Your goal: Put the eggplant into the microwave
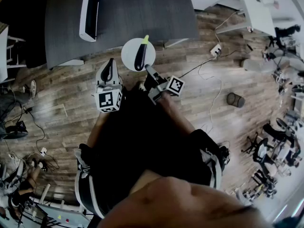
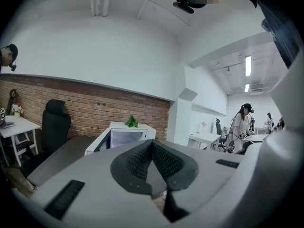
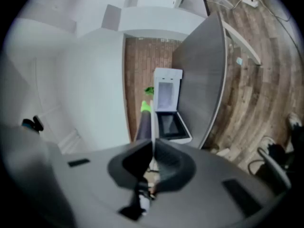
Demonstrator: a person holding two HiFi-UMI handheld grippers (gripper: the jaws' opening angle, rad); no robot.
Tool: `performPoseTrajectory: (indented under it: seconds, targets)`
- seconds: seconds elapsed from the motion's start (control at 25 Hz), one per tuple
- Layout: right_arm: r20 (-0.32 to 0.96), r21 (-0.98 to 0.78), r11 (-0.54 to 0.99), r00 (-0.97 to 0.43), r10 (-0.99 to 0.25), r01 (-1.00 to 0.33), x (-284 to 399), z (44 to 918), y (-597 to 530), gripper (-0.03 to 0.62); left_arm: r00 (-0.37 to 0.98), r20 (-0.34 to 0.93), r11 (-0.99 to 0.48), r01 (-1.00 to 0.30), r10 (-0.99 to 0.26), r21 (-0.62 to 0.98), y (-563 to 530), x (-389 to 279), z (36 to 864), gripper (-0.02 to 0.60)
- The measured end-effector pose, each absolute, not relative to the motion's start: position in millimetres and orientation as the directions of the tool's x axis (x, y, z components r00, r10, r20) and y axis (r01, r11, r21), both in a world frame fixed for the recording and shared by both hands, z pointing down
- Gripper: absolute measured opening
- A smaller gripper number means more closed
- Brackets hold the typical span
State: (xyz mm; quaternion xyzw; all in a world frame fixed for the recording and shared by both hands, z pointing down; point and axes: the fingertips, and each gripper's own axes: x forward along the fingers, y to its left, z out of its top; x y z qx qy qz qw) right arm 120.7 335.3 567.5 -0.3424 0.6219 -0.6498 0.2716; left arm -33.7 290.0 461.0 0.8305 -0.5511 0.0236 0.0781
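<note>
A dark purple eggplant (image 1: 140,55) with a yellow-green stem lies on a small white plate (image 1: 128,51), held in the air in front of the grey table (image 1: 142,13). My right gripper (image 1: 148,69) is shut on the plate's near rim. The right gripper view shows the plate edge-on between the jaws of that gripper (image 3: 153,144), with the eggplant (image 3: 143,123) beside it. The white microwave (image 1: 90,6) stands on the table with its door open; it also appears ahead as microwave (image 3: 167,103) and microwave (image 2: 124,136). My left gripper (image 1: 110,63) is shut and empty, left of the plate; its jaws (image 2: 152,144) meet.
Cables and a power strip (image 1: 216,49) lie on the wooden floor to the right, with a small round dark object (image 1: 234,99). A black office chair (image 2: 54,127) stands left of the table. A green plant (image 2: 131,122) sits on the microwave. People stand at desks (image 2: 242,125) far right.
</note>
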Motion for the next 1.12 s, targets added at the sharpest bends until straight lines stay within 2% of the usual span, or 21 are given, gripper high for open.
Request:
performPoseTrajectory:
  seconds: [0.56, 0.96, 1.12]
  targets:
    - [0.096, -0.995, -0.075, -0.628, -0.772, -0.059, 116.2, 565.7, 330.1, 0.038, 0.386, 0.119, -0.374, -0.921, -0.915, 0.109, 289.5, -38.8, 460.6, 0.037]
    - [0.093, -0.996, -0.082, -0.617, -0.781, -0.046, 93.5, 569.2, 314.5, 0.038, 0.403, 0.124, -0.387, -0.913, -0.907, 0.129, 276.5, -59.4, 466.4, 0.037]
    - [0.097, -0.995, -0.087, -0.613, -0.784, -0.047, 62.0, 578.2, 299.9, 0.038, 0.415, 0.13, -0.398, -0.907, -0.9, 0.141, 262.4, -88.9, 478.0, 0.037]
